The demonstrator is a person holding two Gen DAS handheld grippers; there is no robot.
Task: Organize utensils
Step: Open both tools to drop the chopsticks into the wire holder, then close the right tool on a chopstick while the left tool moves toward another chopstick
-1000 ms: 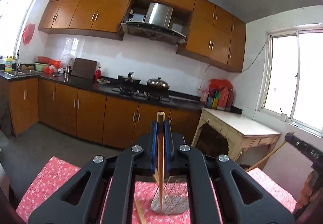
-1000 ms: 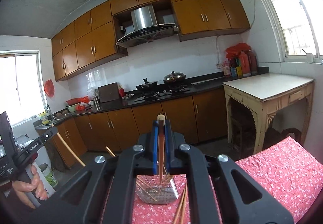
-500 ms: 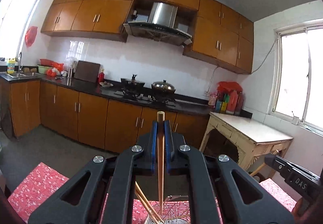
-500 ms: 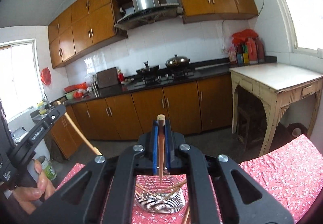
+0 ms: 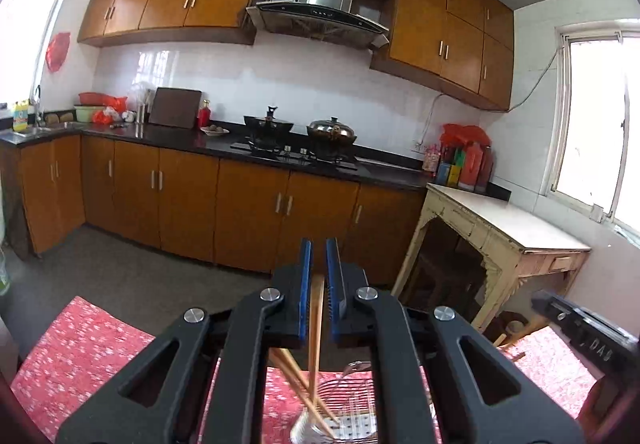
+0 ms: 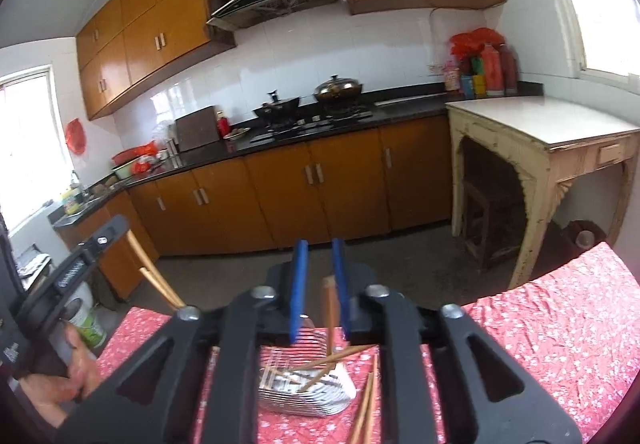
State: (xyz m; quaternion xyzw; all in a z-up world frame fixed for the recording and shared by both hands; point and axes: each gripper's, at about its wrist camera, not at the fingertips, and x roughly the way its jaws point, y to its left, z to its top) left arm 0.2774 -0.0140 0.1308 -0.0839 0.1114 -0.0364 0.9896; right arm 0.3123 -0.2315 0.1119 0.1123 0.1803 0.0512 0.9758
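- We take the silver wire basket [image 5: 354,402] on the red floral tablecloth [image 5: 80,356] as our landmark; it sits on the cloth below and just ahead of both tools.
- Left of the basket, a person's hand [image 6: 60,380] carries the black left gripper [image 5: 319,244] with blue pads, pointing a little downward over the basket's near edge.
- We see its pads drawn close together, pinching a slim wooden stick, the left chopstick [image 5: 317,308]. The stick's top sits below the pad tips. It hangs slightly tilted, with its lower end reaching down to the basket's left side.
- Two more wooden sticks, the leaning chopsticks [image 5: 294,370], slant up and to the left out of the basket, crossing behind the left chopstick.
- Inside the basket, seen from the right wrist, further brown chopsticks [image 6: 336,358] lie crosswise on the wires.
- Above the basket's middle we hold the black right gripper [image 6: 319,242], whose blue pads stand visibly apart; its jaws have just been opening.
- Between them is a blurred wooden stick, the right chopstick [image 6: 330,308], upright and close to the right pad, directly over the basket. We cannot tell whether it touches that pad.
- Right of the basket, a pair of loose chopsticks [image 6: 366,404] lies on the tablecloth, just beside the wire rim.
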